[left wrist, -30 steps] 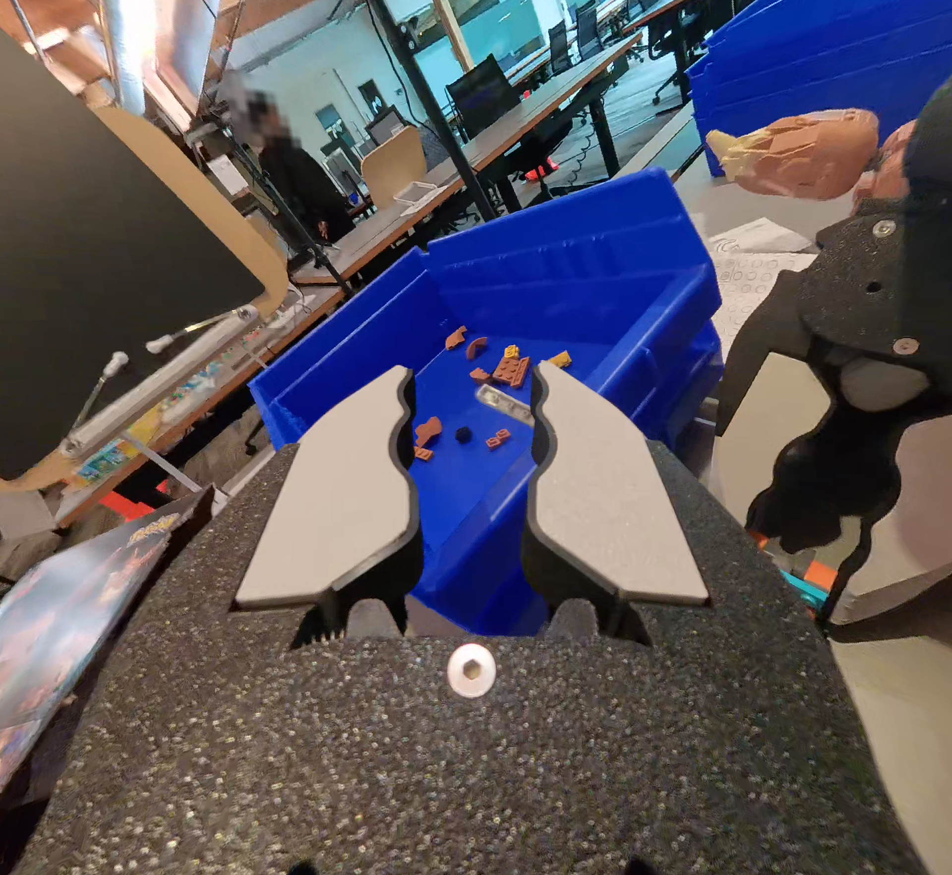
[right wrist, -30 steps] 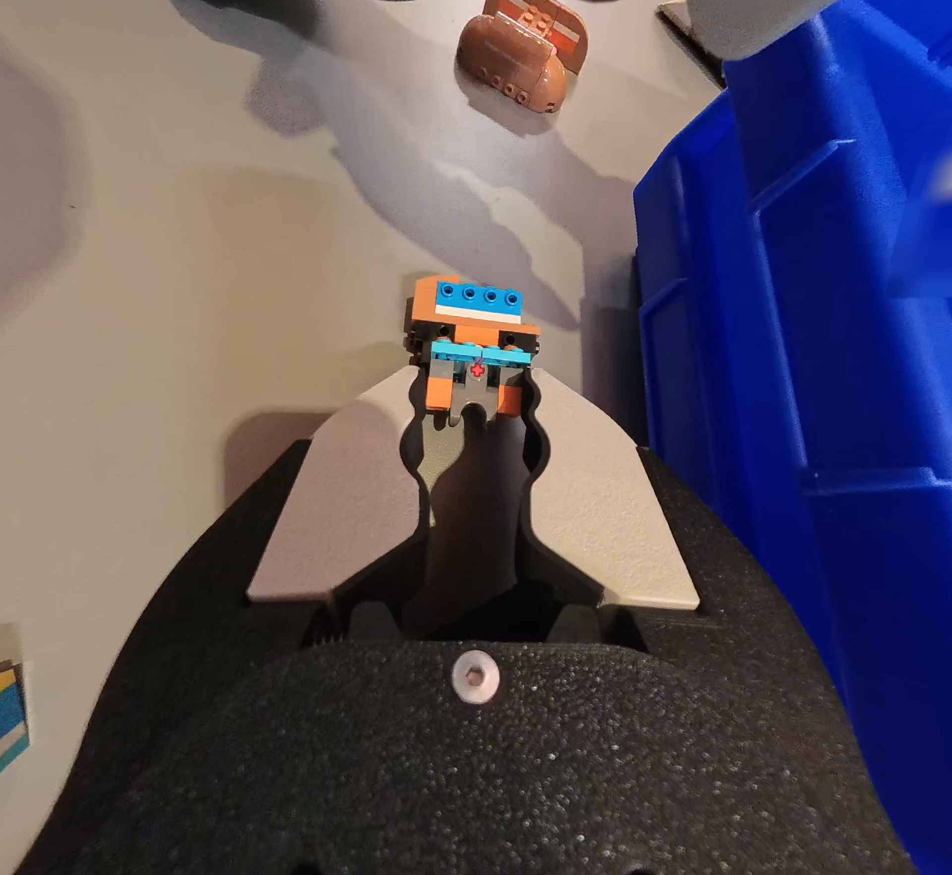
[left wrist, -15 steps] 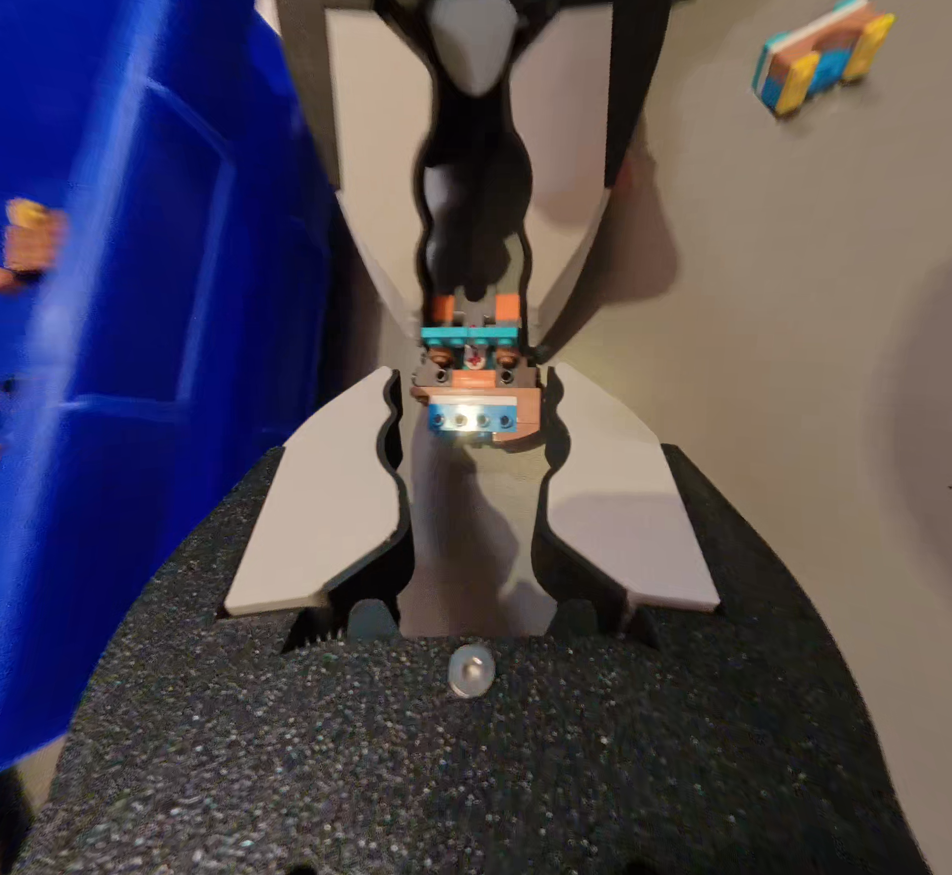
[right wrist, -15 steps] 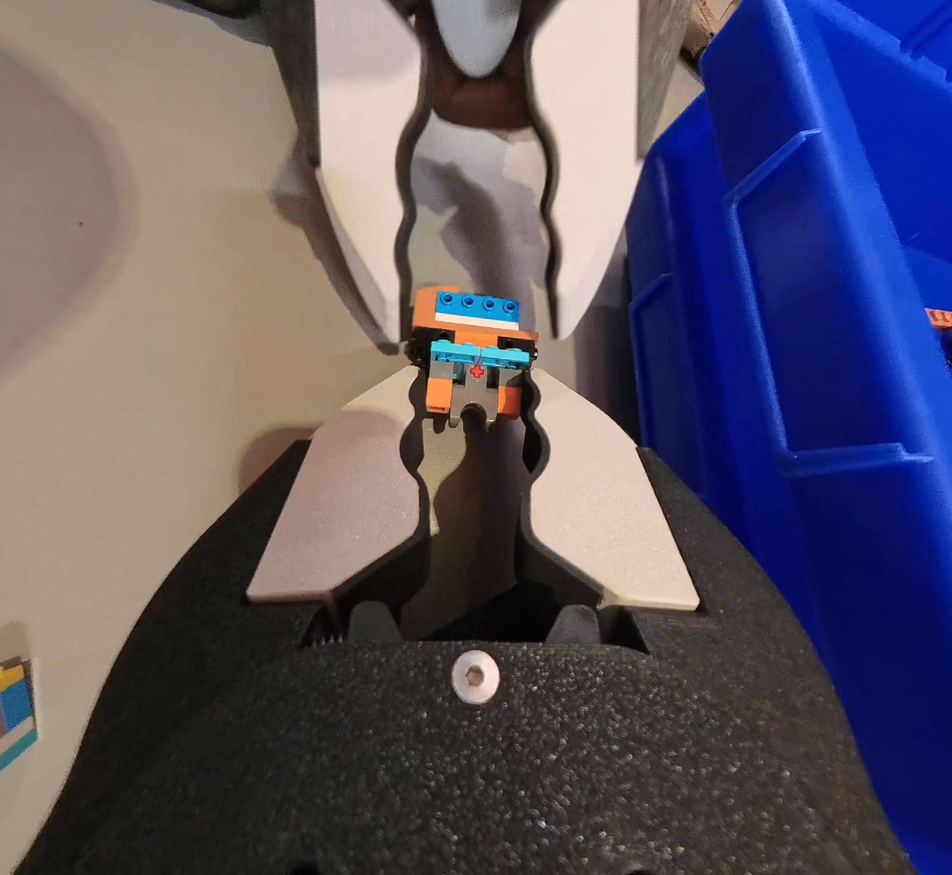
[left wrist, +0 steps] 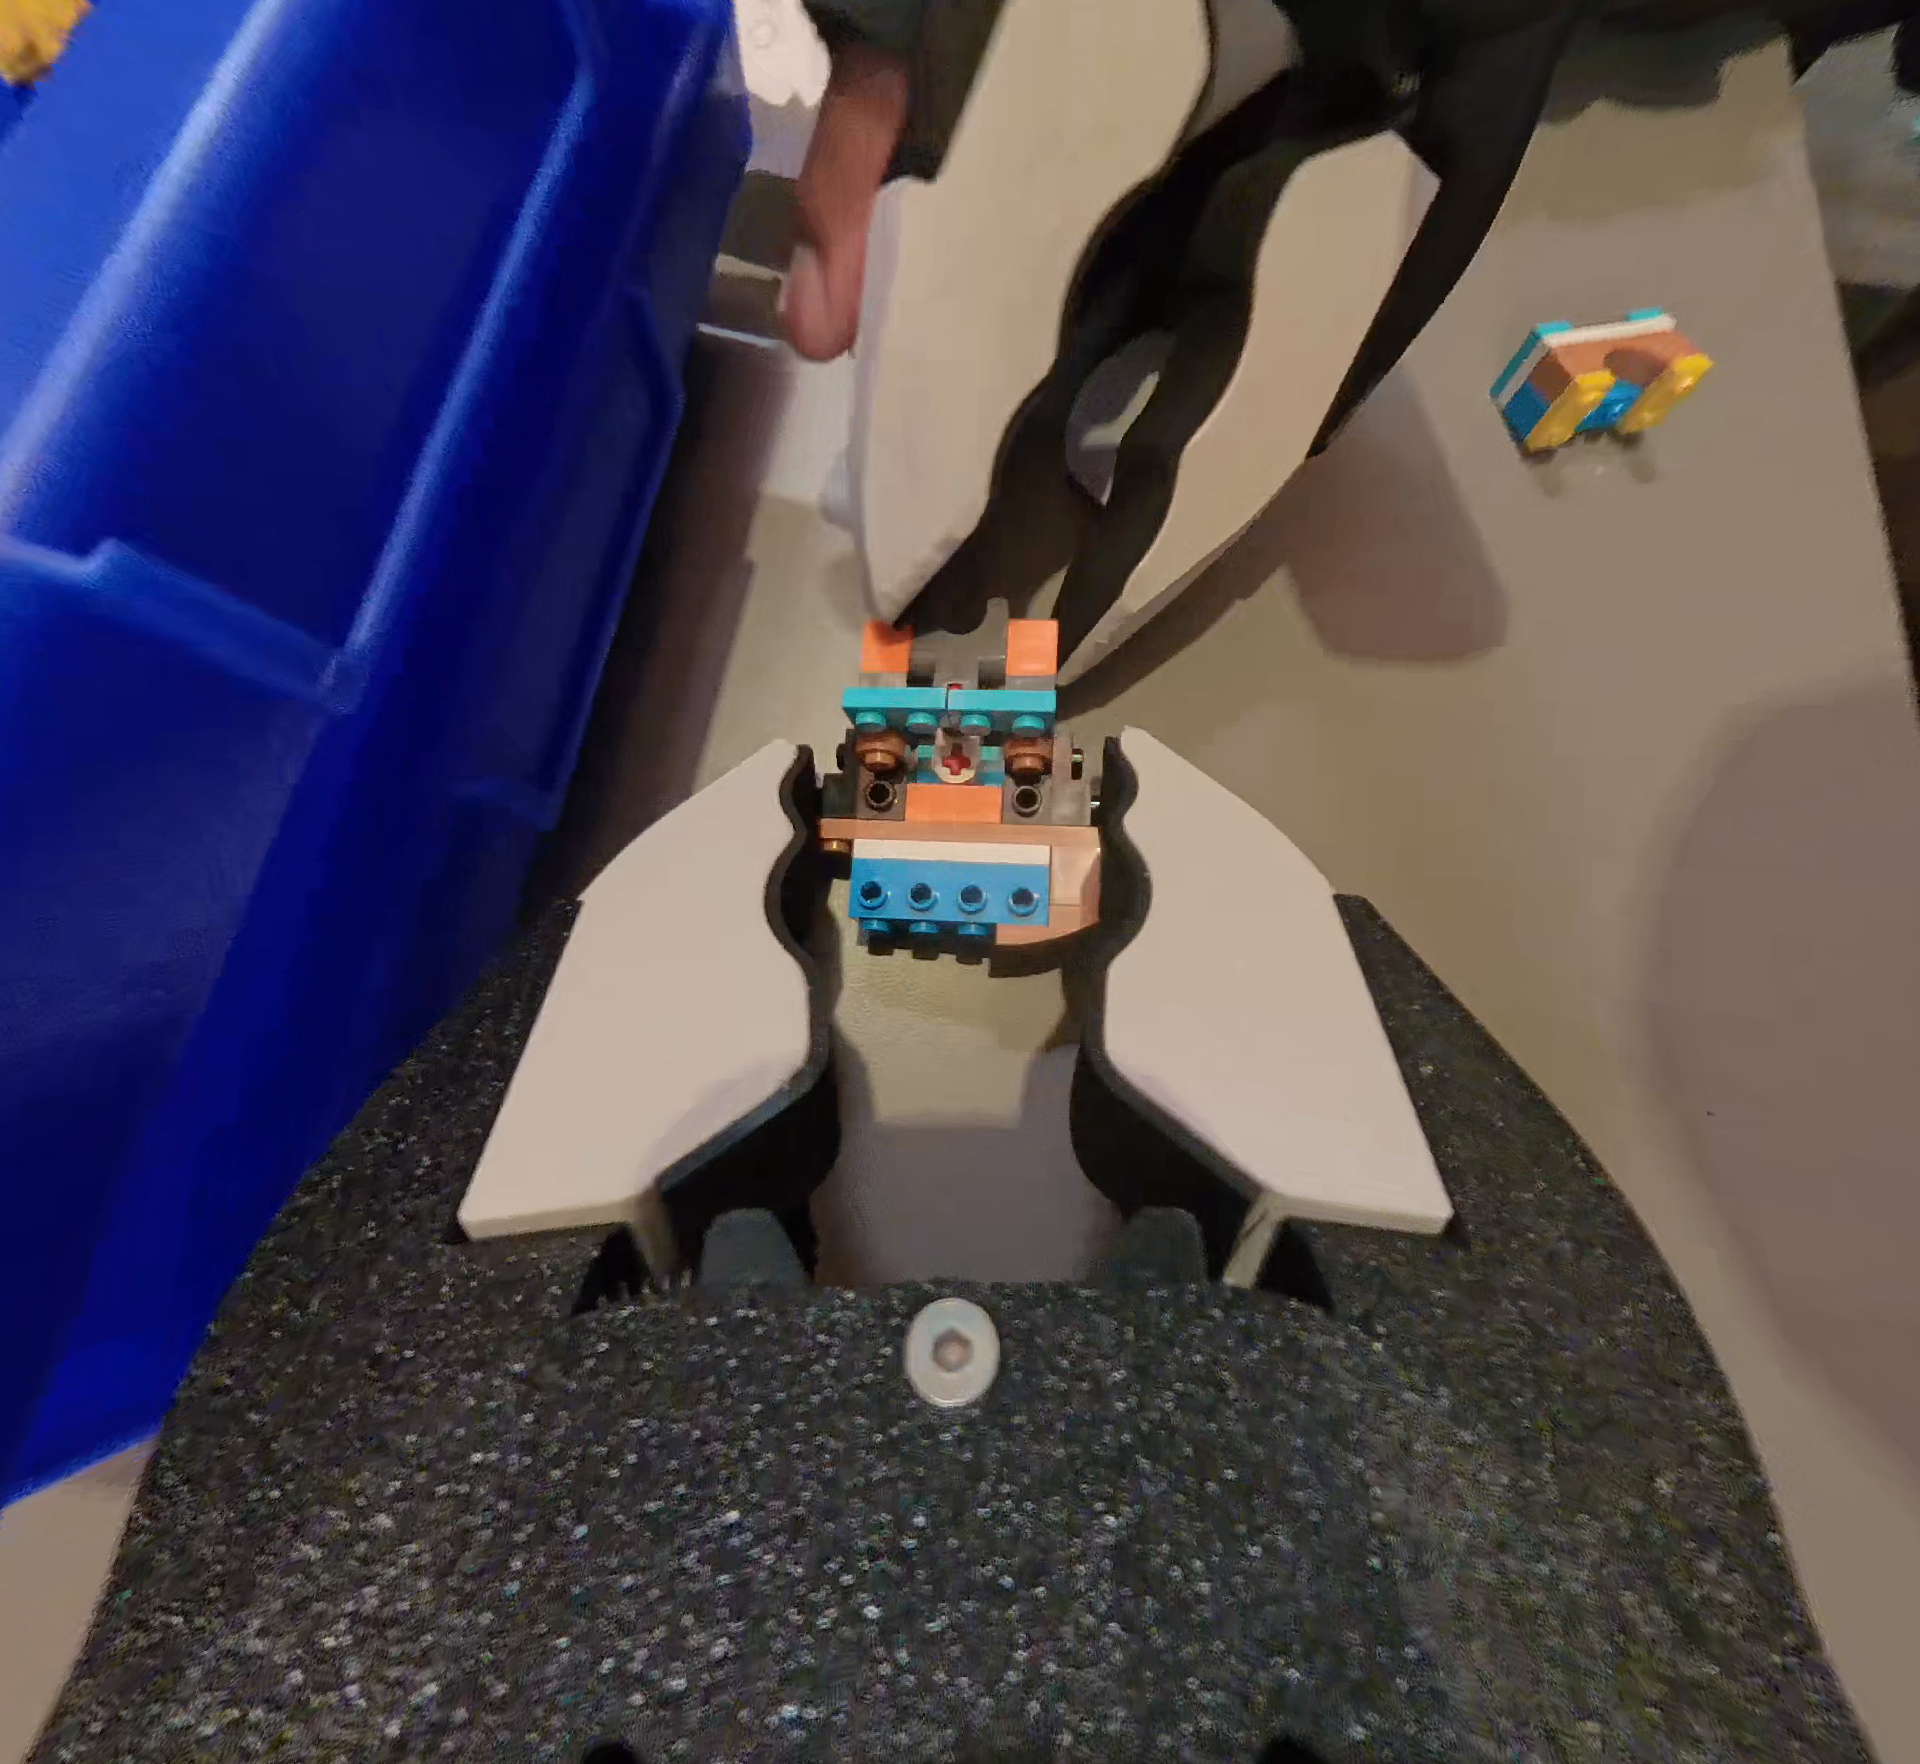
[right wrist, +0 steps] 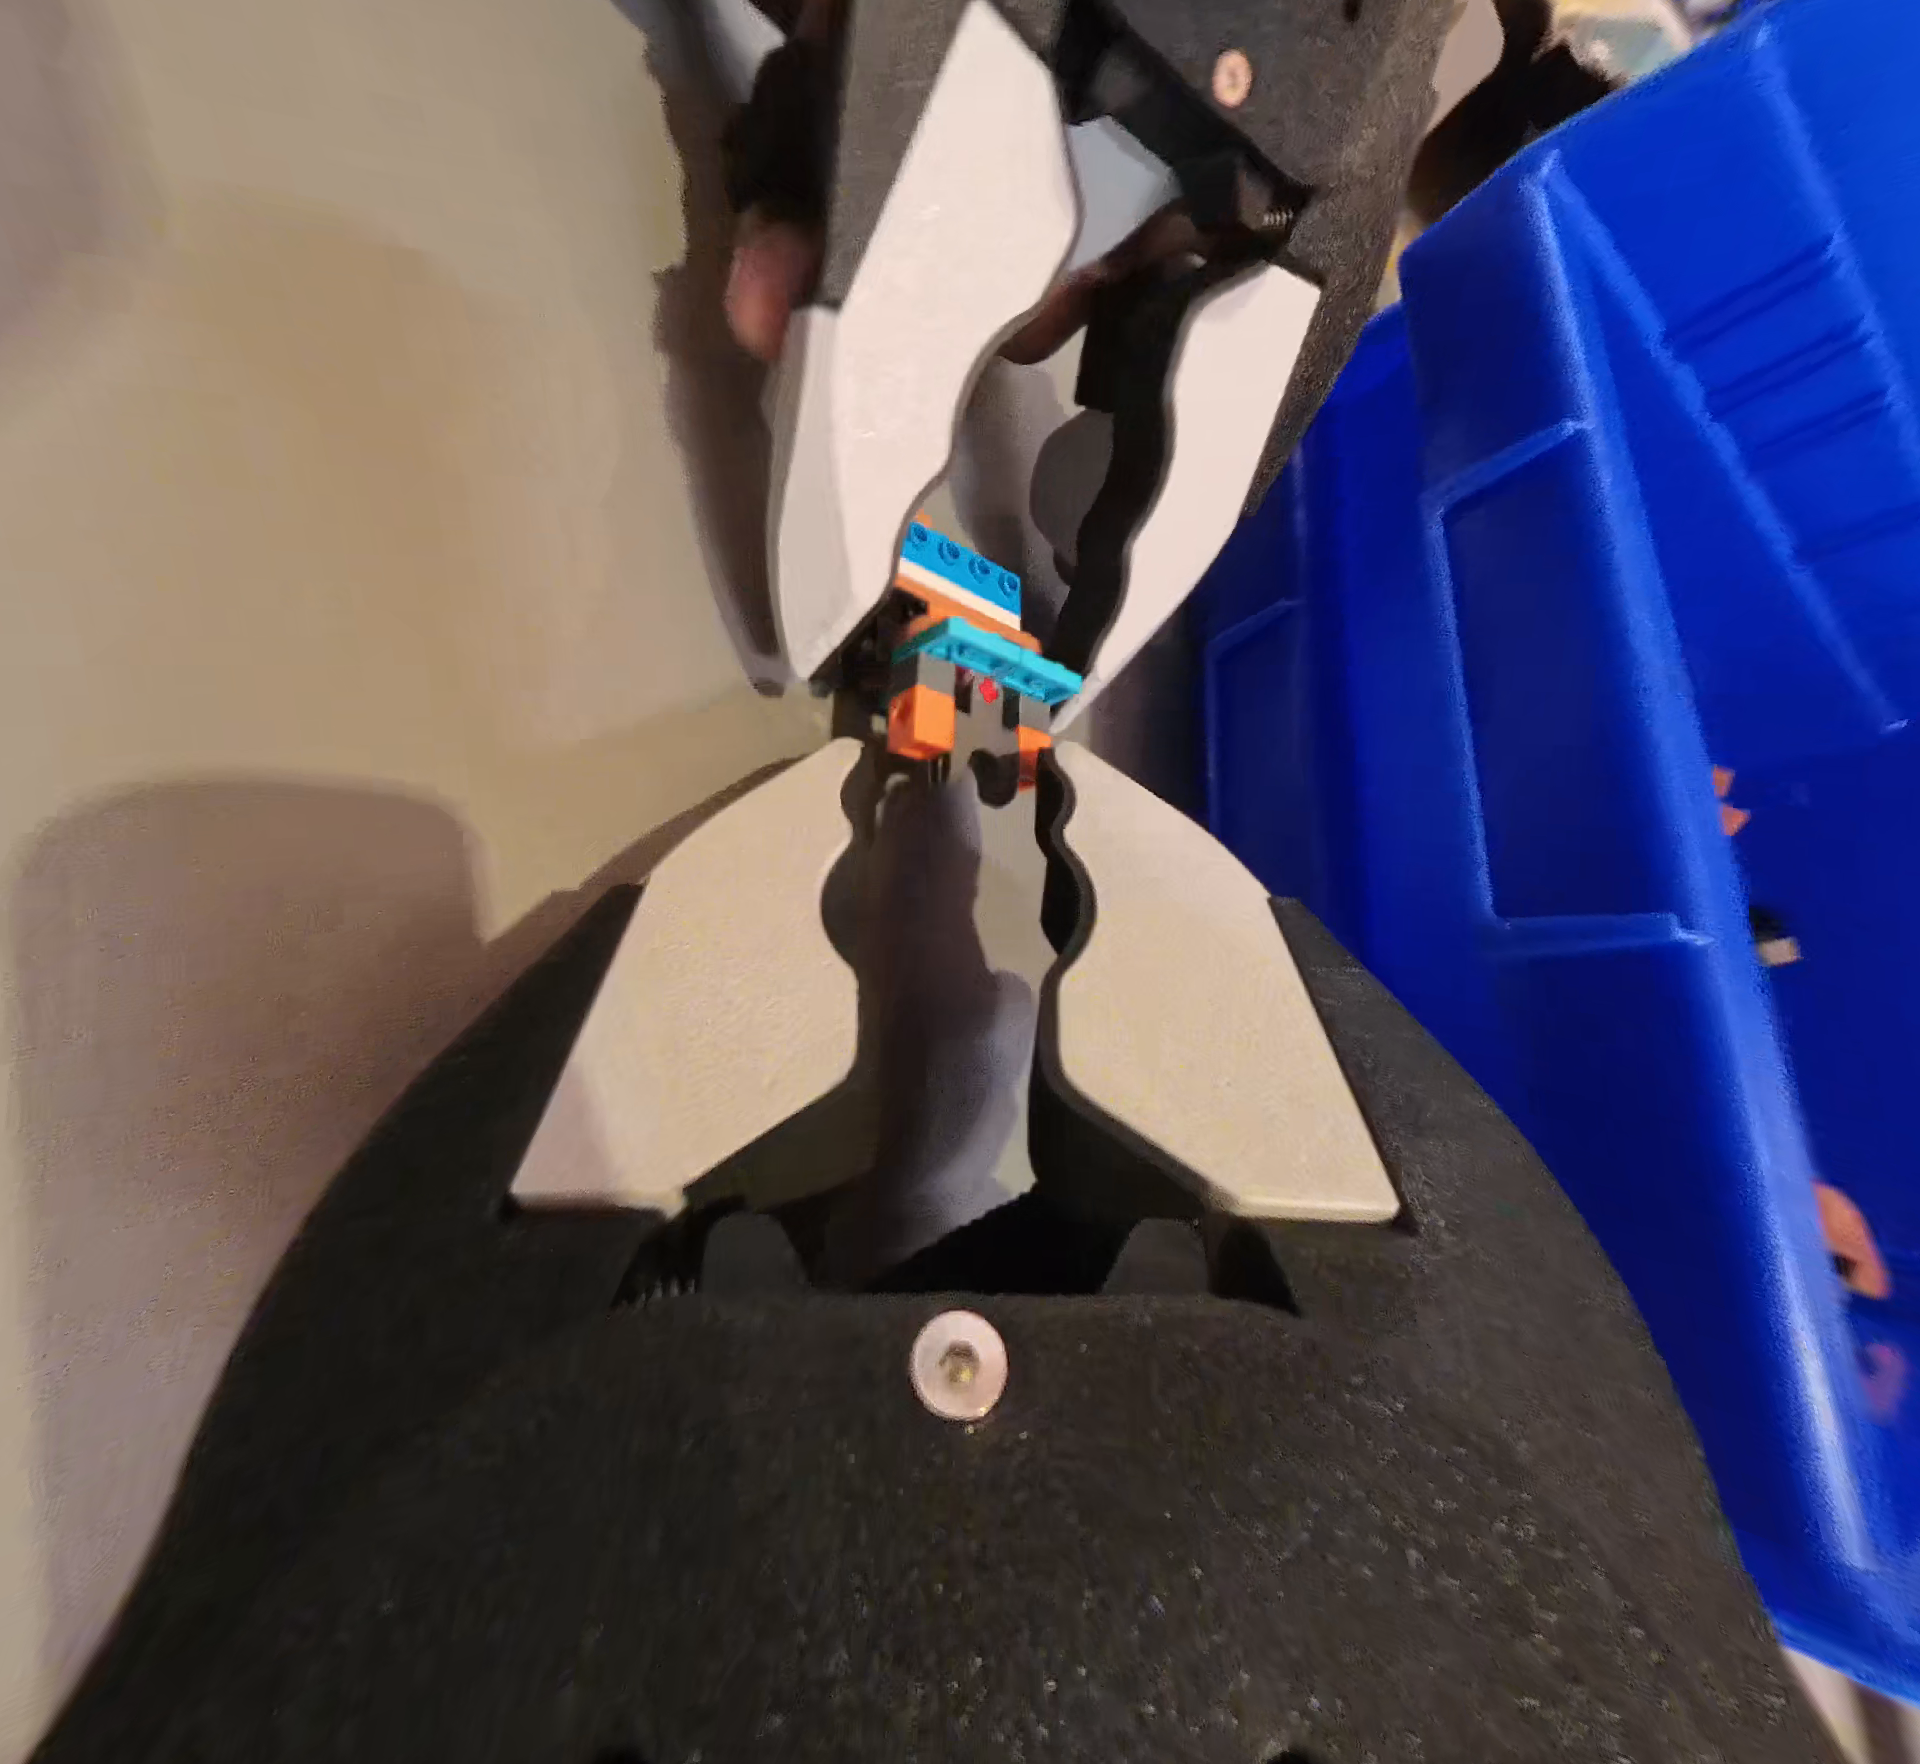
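Brick model (left wrist: 961,821) | right claw (right wrist: 948,764) clenched on it | left claw (left wrist: 954,758) flanks it, grip unclear

Brick model (left wrist: 961,815) sat mid-frame between my left gripper (left wrist: 951,779) and right gripper (left wrist: 982,634); bin (left wrist: 312,364) at frame left, small brick piece (left wrist: 1595,379) upper right, all on table (left wrist: 1558,883).

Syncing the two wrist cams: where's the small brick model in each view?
Left wrist view: brick model at centre, between the left gripper tips; right gripper at its far end.
Right wrist view: brick model just above centre, past the right gripper tips.
Shared landmark: blue bin, left edge there, right edge here.
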